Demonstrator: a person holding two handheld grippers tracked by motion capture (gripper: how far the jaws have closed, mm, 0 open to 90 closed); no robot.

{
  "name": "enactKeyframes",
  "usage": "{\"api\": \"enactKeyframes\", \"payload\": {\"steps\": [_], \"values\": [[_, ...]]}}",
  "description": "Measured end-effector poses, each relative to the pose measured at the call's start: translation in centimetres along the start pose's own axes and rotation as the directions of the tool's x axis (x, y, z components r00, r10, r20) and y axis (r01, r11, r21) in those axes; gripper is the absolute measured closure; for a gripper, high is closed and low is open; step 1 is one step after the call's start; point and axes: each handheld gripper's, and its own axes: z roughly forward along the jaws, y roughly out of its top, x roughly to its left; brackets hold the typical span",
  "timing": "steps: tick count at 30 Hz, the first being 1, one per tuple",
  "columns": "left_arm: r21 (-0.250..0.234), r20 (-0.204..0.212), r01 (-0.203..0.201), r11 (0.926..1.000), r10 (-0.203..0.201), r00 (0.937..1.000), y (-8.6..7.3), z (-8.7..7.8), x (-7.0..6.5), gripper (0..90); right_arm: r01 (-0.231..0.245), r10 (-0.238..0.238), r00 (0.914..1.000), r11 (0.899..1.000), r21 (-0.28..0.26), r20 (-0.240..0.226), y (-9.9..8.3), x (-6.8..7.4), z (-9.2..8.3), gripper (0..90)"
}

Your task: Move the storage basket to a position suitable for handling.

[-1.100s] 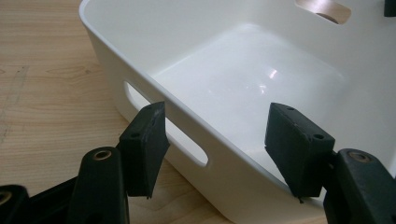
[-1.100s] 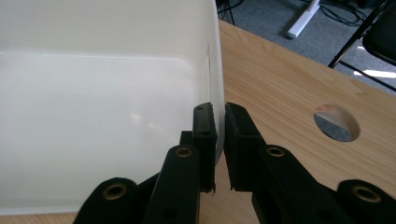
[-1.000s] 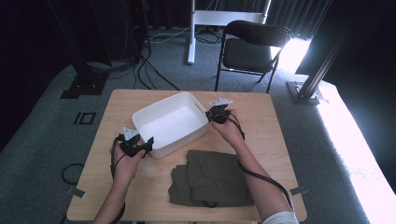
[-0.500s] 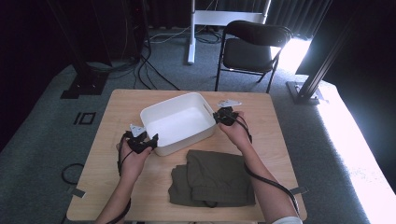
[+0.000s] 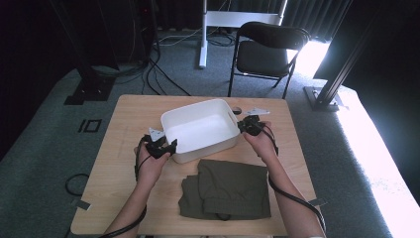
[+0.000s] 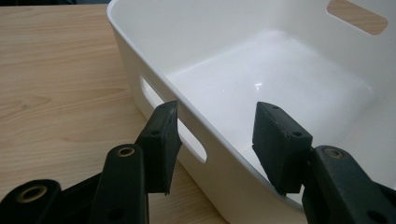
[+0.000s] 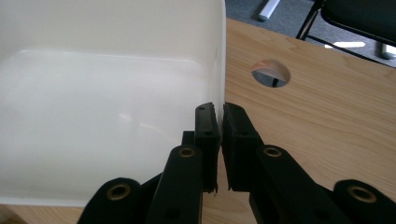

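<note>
Nearest the person, a folded olive garment (image 5: pixel 229 194) lay untouched on the wooden table (image 5: pixel 119 163), so the packing, as I judged it, had not begun. Just beyond it stood the white tub (image 5: pixel 200 130), quite empty, apparently being positioned. The left gripper (image 5: pixel 163 147) straddled its near wall by the handle slot, jaws half-wide and just closing, pads not yet pressing, while the right gripper (image 5: pixel 246 125) was clamped tight on the far rim.

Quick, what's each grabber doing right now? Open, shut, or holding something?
Left gripper: open, jaws astride the white bin's wall, just been closing, pads not pressing yet.
Right gripper: shut on the bin's wall.
</note>
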Motion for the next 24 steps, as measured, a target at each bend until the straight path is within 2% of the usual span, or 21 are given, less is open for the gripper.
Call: {"api": "enactKeyframes", "payload": {"steps": [2,6,10,12,13,20,24], "values": [[0.001,0.007,-0.006,1.0000,0.006,1.0000,0.2,0.3,-0.3,52.4,0.006,-0.006,0.9999,1.000,0.003,0.014,-0.2,-0.3,-0.3,85.3],[-0.001,0.017,-0.030,0.9995,0.030,0.9994,0.5,1.0,-0.9,52.5,-0.018,0.019,0.9997,1.000,-0.006,0.015,-0.9,-1.2,-0.9,85.0],[0.018,0.032,-0.045,0.9988,0.044,0.9985,0.8,1.8,-1.7,53.1,-0.029,0.029,0.9992,1.000,-0.011,0.027,-1.5,-1.9,-1.6,84.7],[0.015,0.057,-0.040,0.9991,0.039,0.9976,0.8,2.3,-2.0,52.6,-0.038,0.039,0.9985,0.999,-0.010,0.038,-1.8,-2.4,-2.0,84.9],[0.013,0.076,-0.033,0.9994,0.032,0.9966,0.9,2.7,-2.3,52.8,-0.062,0.062,0.9972,0.998,-0.008,0.041,-2.1,-3.0,-2.4,84.9],[0.014,0.086,-0.053,0.9985,0.051,0.9949,1.4,3.6,-3.4,54.0,-0.091,0.091,0.9941,0.996,-0.007,0.058,-2.9,-4.0,-3.4,84.7],[0.010,0.095,-0.061,0.9981,0.059,0.9937,1.8,4.3,-3.9,54.9,-0.123,0.124,0.9906,0.992,-0.016,0.059,-3.6,-4.7,-4.1,84.5]]}}
